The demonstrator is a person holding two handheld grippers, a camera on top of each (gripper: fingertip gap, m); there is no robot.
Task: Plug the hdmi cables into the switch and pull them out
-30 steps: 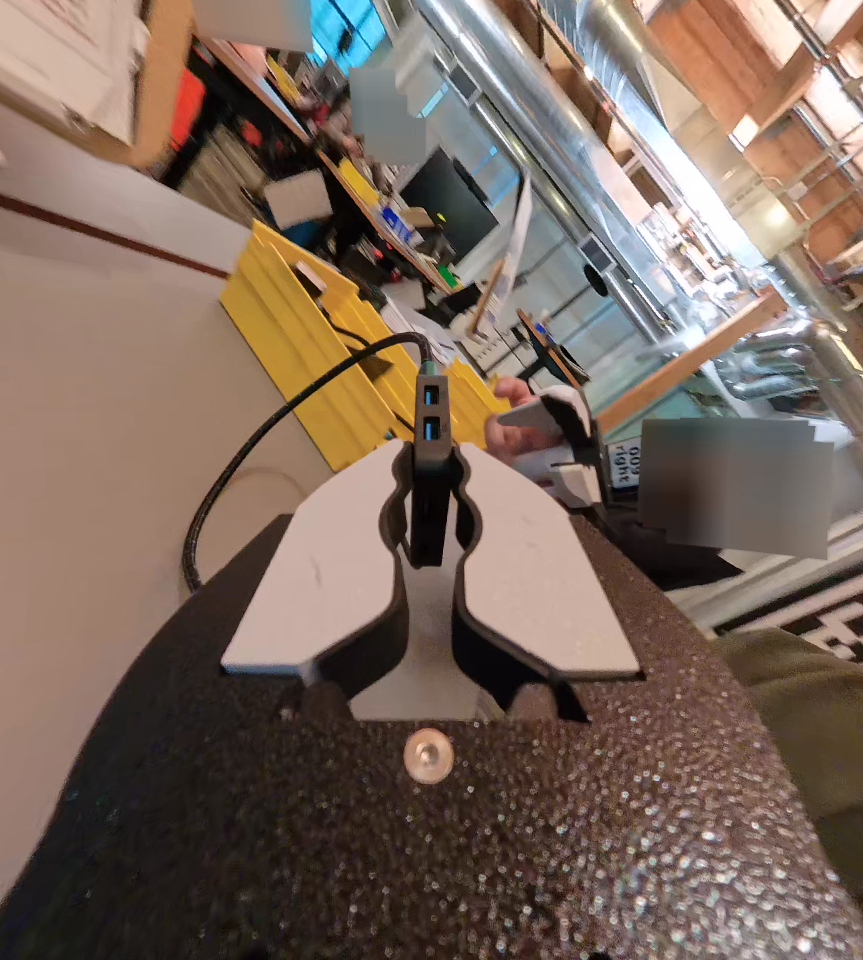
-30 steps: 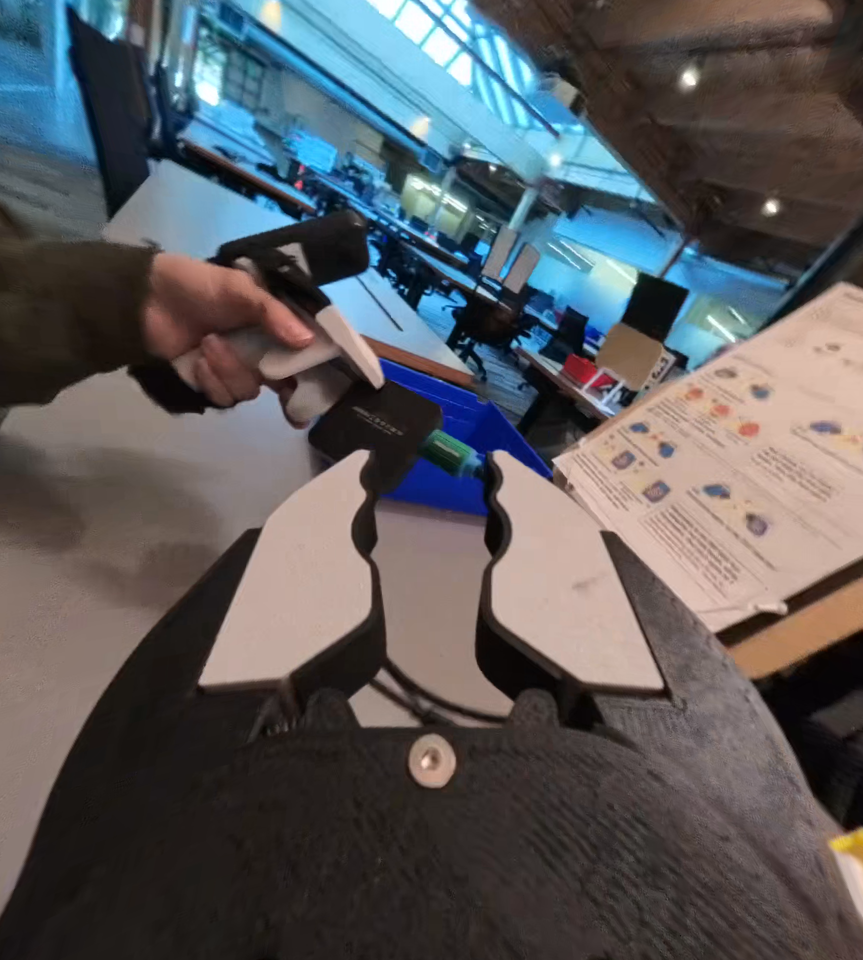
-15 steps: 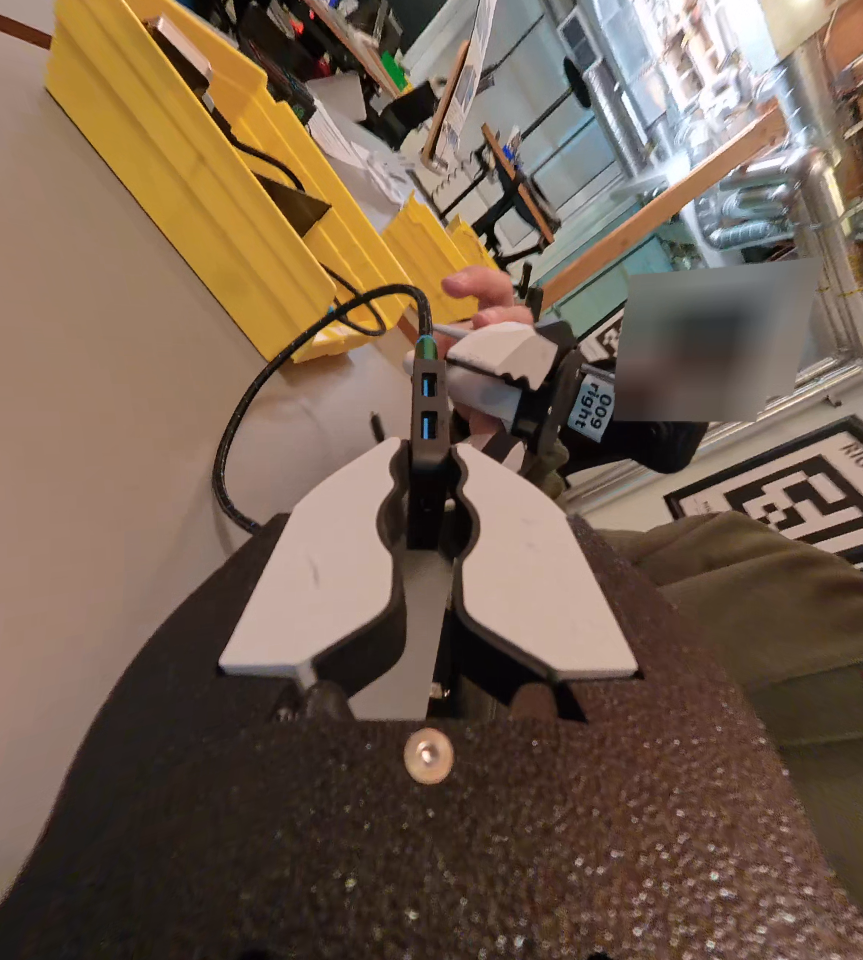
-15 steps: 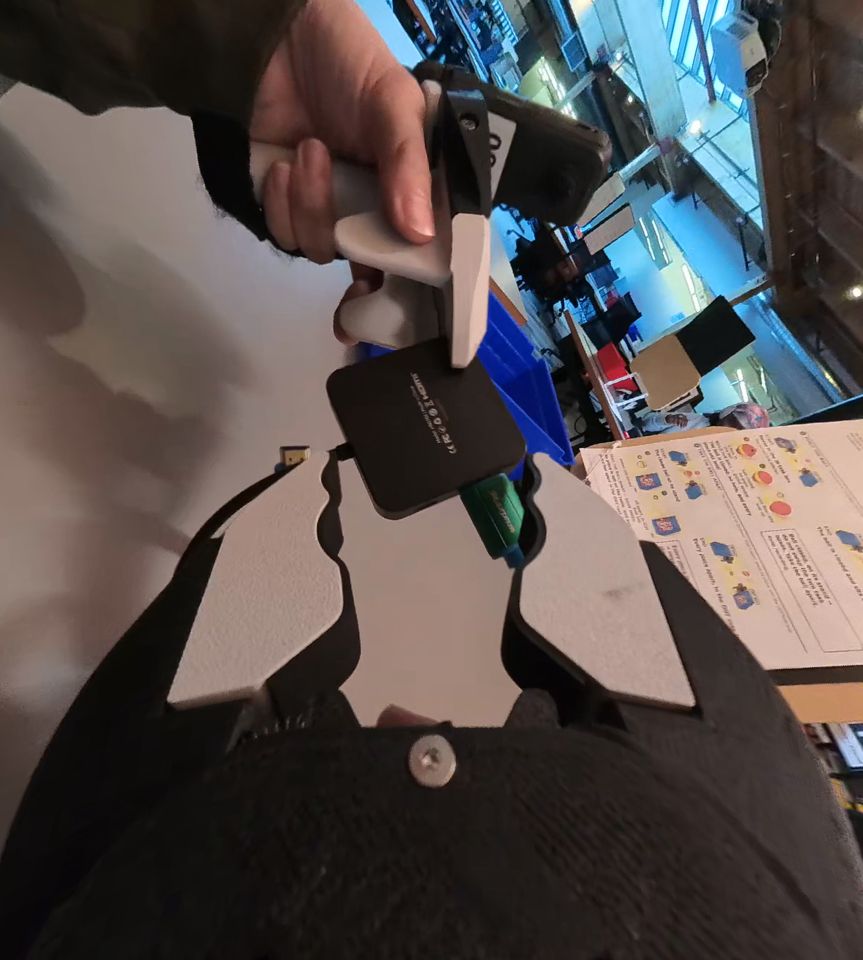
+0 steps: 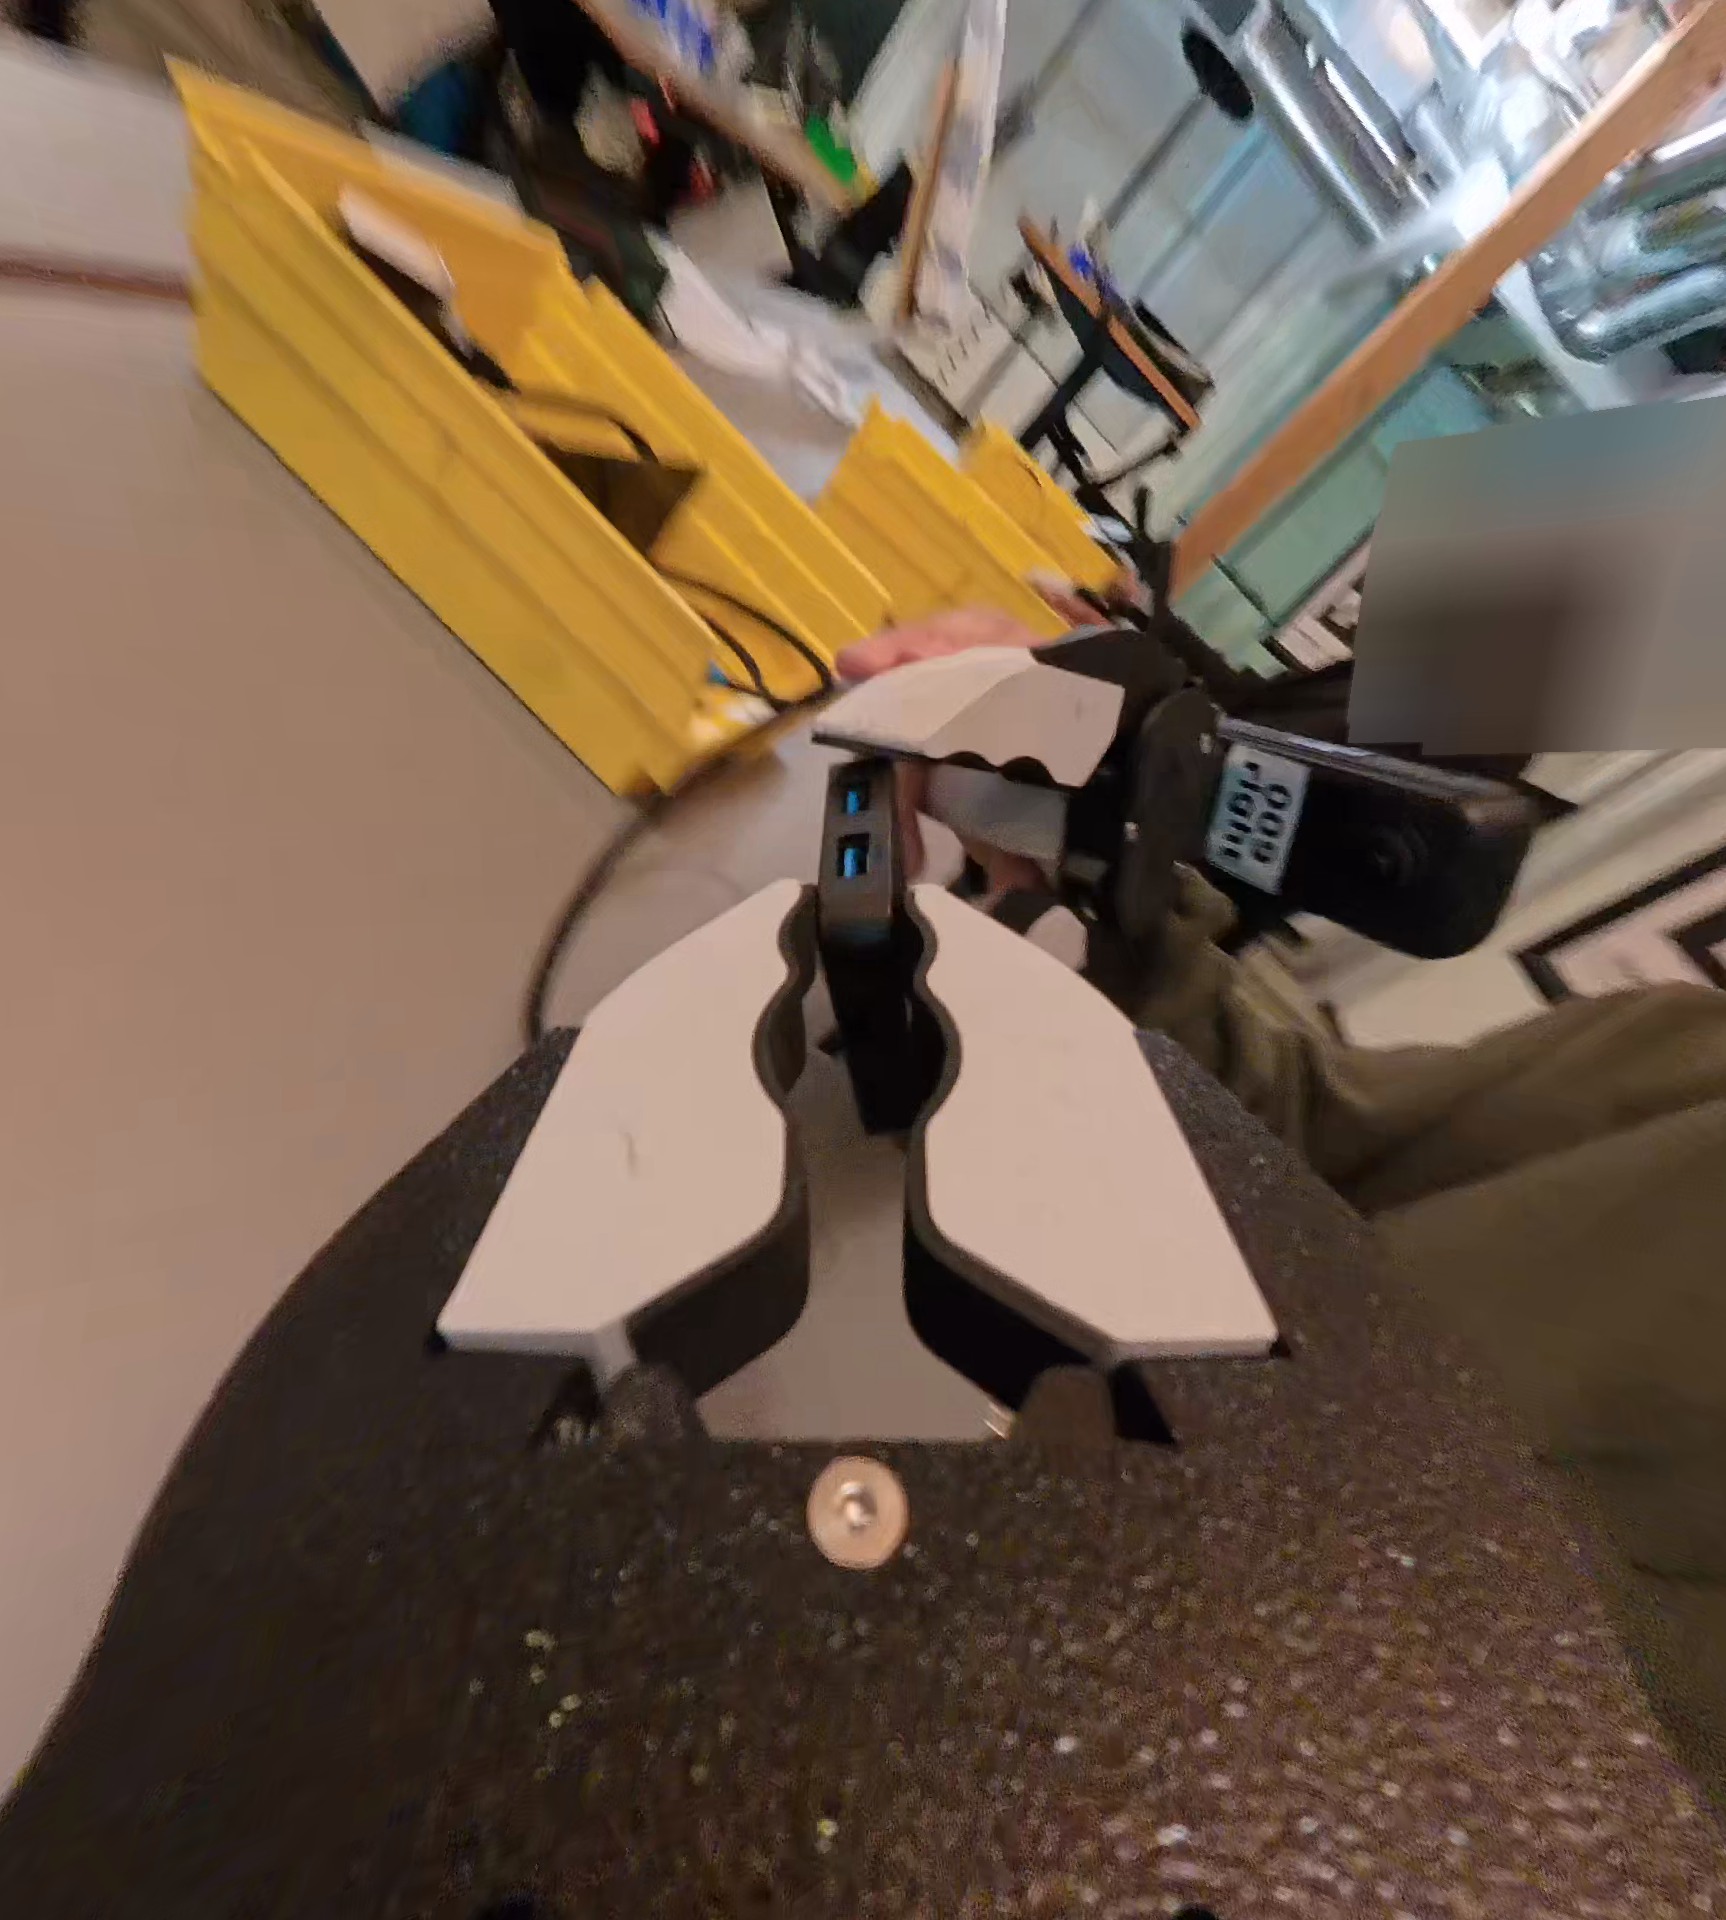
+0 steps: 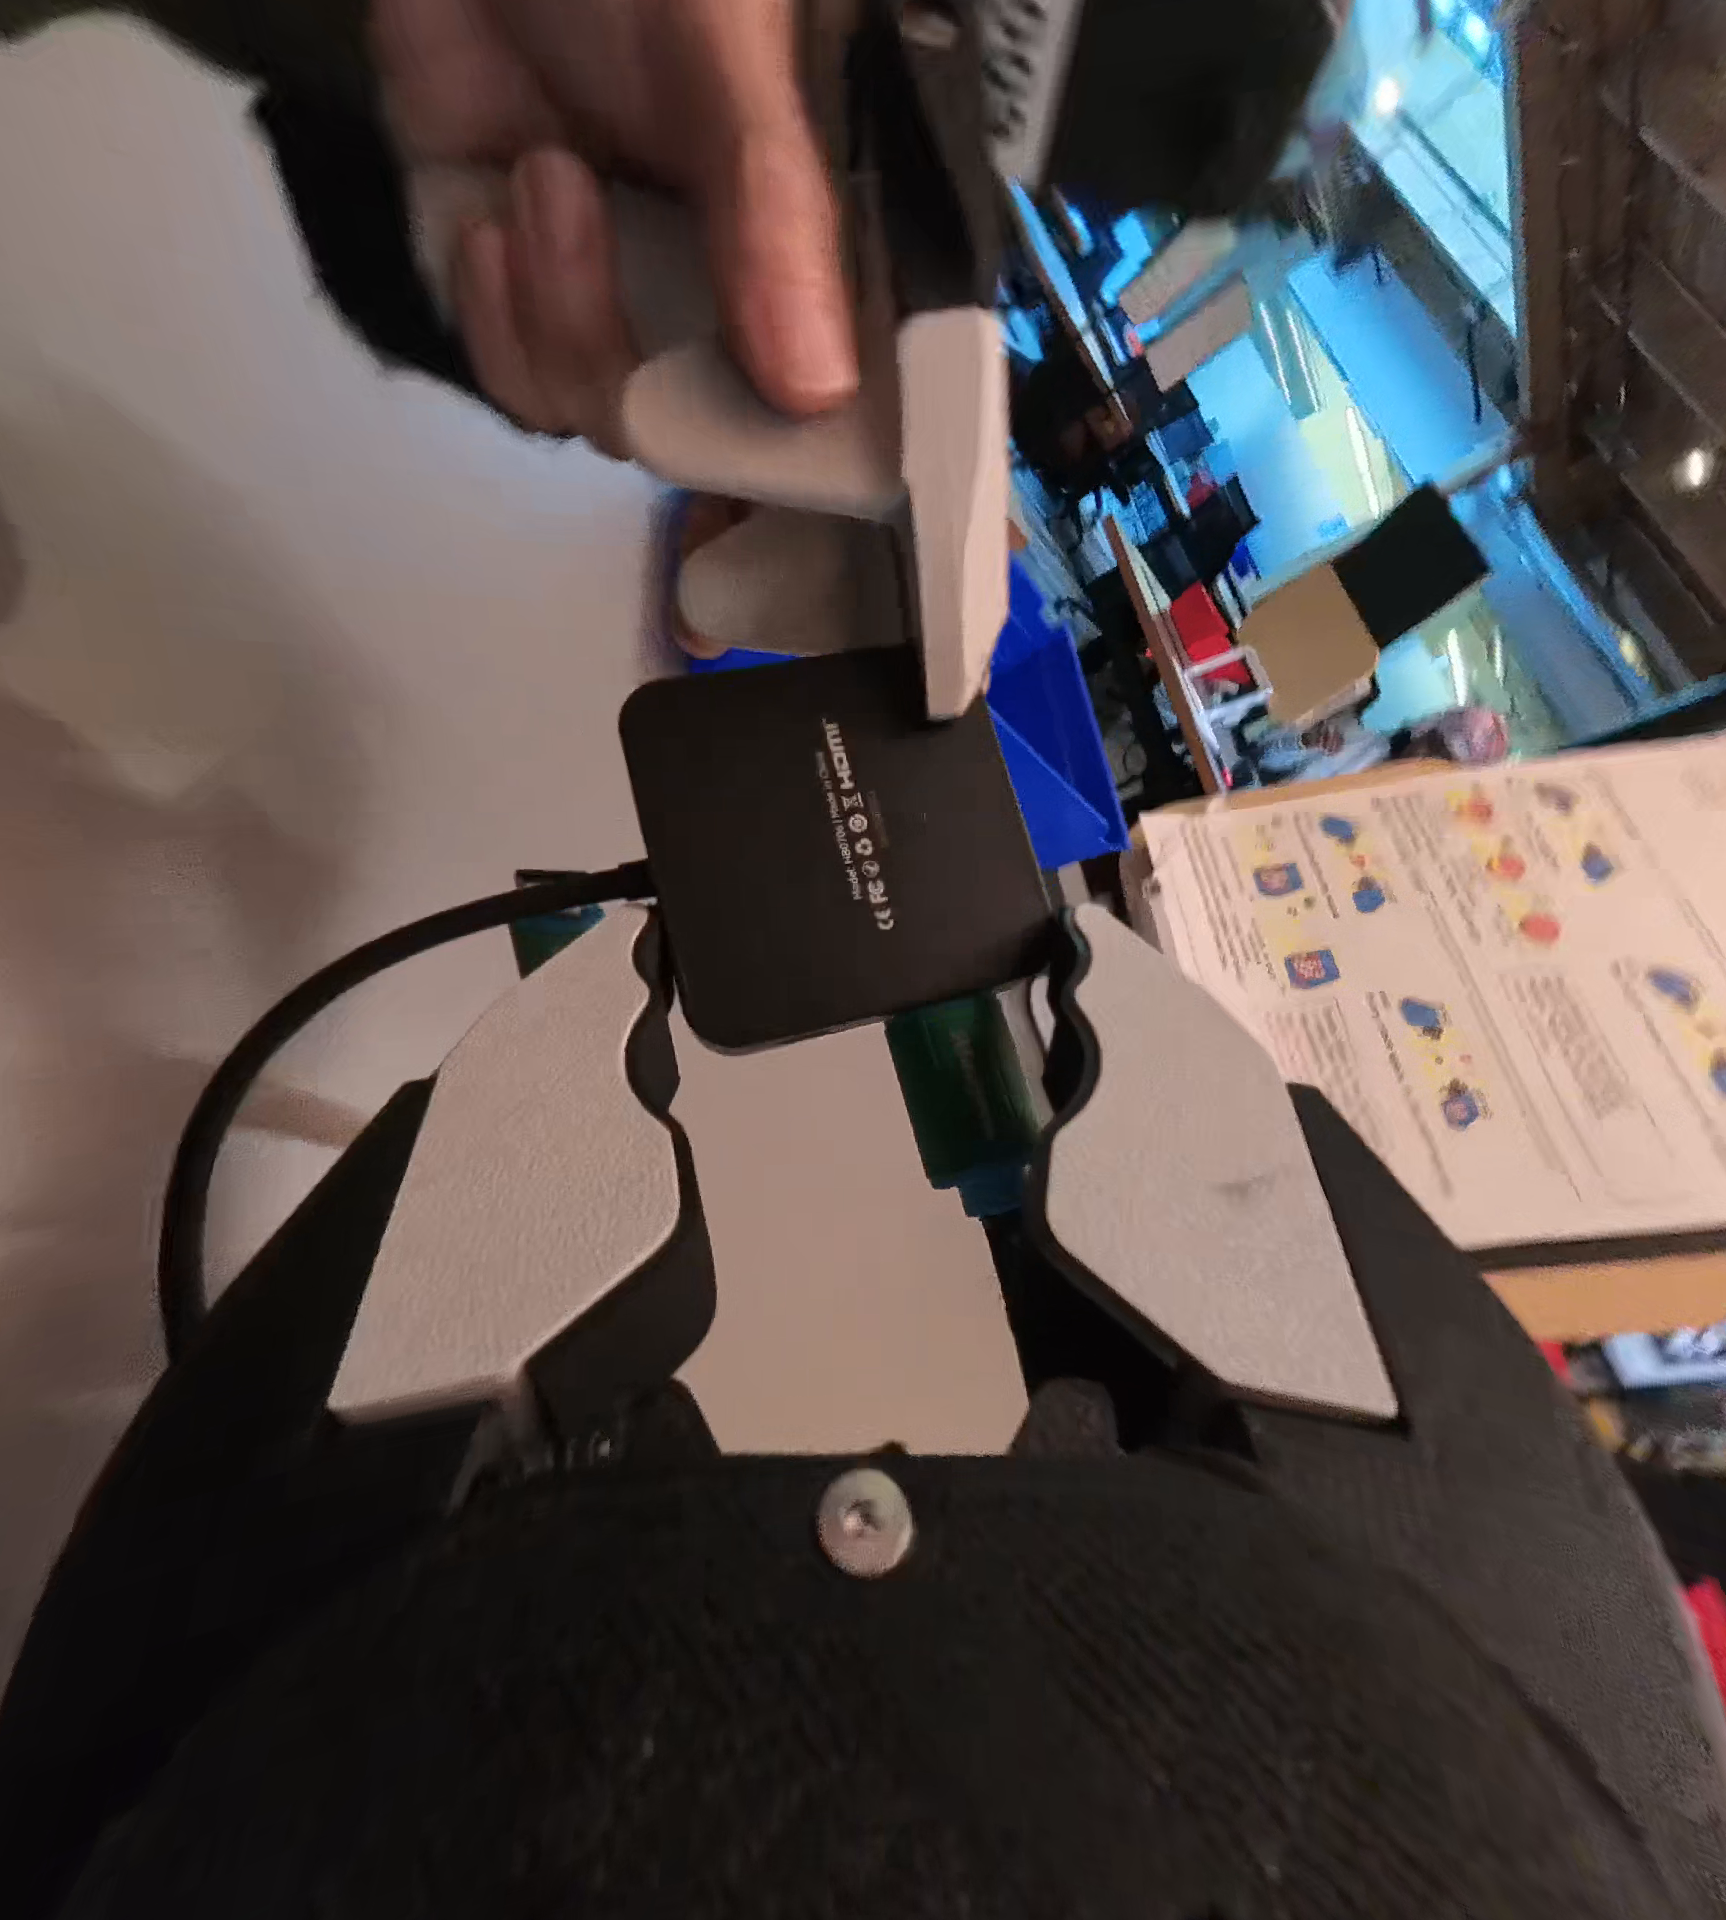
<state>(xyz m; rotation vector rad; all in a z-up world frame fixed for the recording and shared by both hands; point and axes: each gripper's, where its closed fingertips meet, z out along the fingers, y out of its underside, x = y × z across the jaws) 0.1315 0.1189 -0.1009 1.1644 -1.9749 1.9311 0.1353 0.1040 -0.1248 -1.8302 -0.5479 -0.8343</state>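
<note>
- Switch [image 5: 857, 883], a flat black HDMI box, is held edge-on and clear of the table between the pale fingers of the left gripper [image 5: 859, 914], which is closed tight on its two broad faces.
- Two blue ports are shown on the narrow edge of the box that faces the left wrist camera.
- From the right wrist view the same box [image 6: 828, 842] is seen flat-on as a rounded square, pinched at its upper right corner by the left gripper's [image 6: 947, 686] finger, with a person's hand [image 6: 620, 208] wrapped round that tool's handle above.
- Green HDMI plug [image 6: 963, 1081] is seated in the lower edge of the box and lies within the gap of the right gripper [image 6: 854, 925].
- That right gripper is spread wide; its fingertips flank the lower corners of the box, and nothing is seen clamped between them.
- Black cable [image 6: 246, 1060] is looped away from the left side of the box, over the pale table [image 6: 163, 623].
- Yellow bins [image 5: 443, 436] are seen blurred on the table behind the box, and a printed instruction sheet [image 6: 1493, 966] on cardboard stands to the right, beside a blue bin [image 6: 1056, 769].
</note>
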